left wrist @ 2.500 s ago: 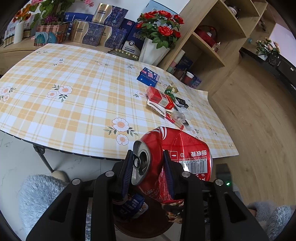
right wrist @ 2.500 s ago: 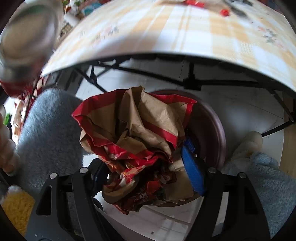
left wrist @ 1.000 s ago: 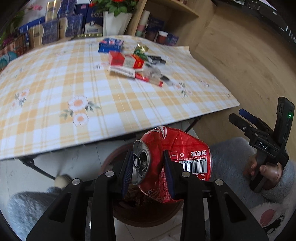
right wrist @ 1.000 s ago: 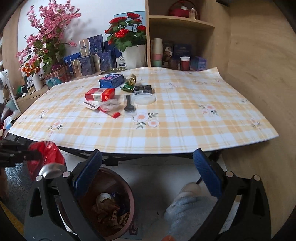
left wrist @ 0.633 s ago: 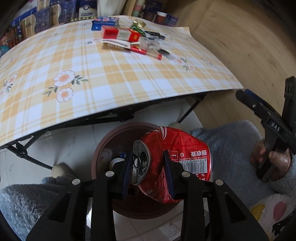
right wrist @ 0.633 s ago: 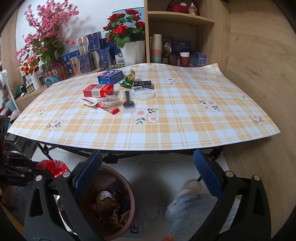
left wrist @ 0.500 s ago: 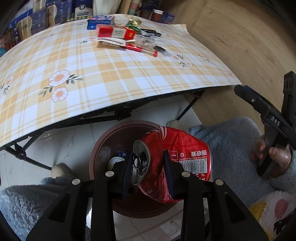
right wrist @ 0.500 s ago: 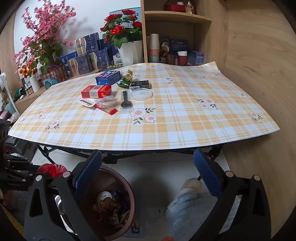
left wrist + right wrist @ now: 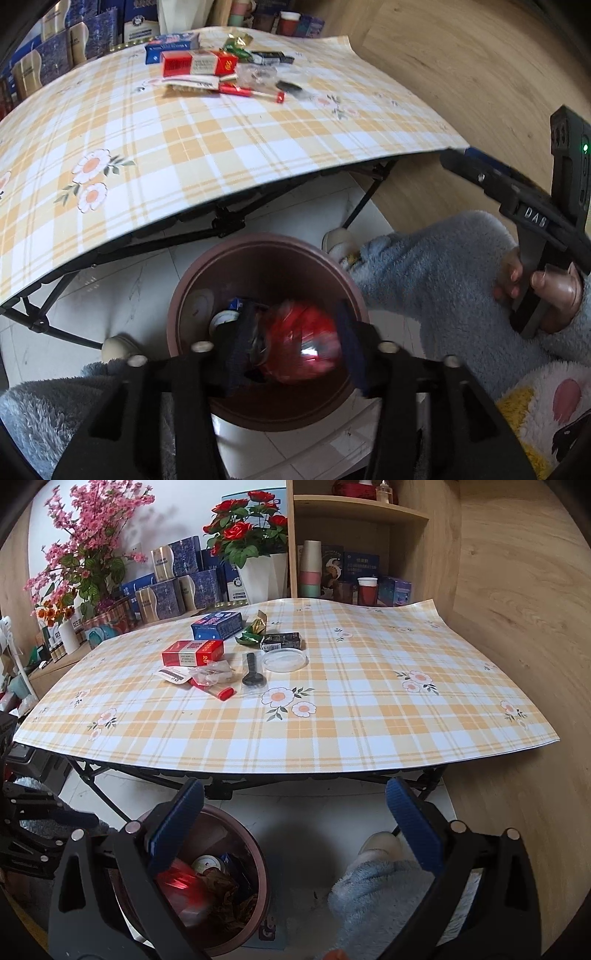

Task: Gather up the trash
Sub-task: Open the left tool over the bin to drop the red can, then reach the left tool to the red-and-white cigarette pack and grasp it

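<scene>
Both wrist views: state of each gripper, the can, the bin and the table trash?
left gripper: jaws opening, pads off the can
right gripper: open, empty
crushed red can: blurred, dropping into the bin
brown trash bin: open-topped, trash inside
red carton: lying flat on the table
clear round lid: lying flat on the table
black spoon: lying flat on the table

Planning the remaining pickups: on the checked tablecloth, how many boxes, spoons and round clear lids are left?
Boxes: 3 (blue box, red box, black box)
Black spoon: 1
Round clear lid: 1
Total: 5
</scene>
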### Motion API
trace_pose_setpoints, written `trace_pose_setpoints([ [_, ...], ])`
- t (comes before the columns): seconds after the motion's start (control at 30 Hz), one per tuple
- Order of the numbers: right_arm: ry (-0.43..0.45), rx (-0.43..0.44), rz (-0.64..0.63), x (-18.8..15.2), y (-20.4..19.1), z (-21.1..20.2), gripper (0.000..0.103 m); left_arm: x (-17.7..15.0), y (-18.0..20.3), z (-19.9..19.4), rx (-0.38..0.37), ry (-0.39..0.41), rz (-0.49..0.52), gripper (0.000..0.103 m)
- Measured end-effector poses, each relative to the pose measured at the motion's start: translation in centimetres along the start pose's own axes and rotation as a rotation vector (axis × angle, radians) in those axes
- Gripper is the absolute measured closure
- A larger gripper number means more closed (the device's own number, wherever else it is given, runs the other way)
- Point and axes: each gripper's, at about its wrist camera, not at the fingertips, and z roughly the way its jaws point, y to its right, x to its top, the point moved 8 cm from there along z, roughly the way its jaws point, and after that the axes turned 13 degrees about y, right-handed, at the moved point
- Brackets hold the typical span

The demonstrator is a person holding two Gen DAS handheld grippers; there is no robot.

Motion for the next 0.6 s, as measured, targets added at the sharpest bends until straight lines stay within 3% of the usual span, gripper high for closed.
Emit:
trace_pose_setpoints([
  [0.17, -0.006, -0.002, 0.002, -0.1, 0.1, 0.1, 0.006, 1.4, -1.7, -1.6, 0.053, 0.101, -0.067, 0.03],
  [0.43, -0.01, -0.001, -0.004, -0.2, 0.1, 0.2, 0.006, 2.5, -6.5, -3.9, 0.134, 0.215, -0.291, 0.028],
  [0.6, -0.018, -0.003, -0.007, -0.3, 0.1, 0.2, 0.006, 2.5, -8.5, -4.7, 0.148, 0.251, -0.398, 0.028],
])
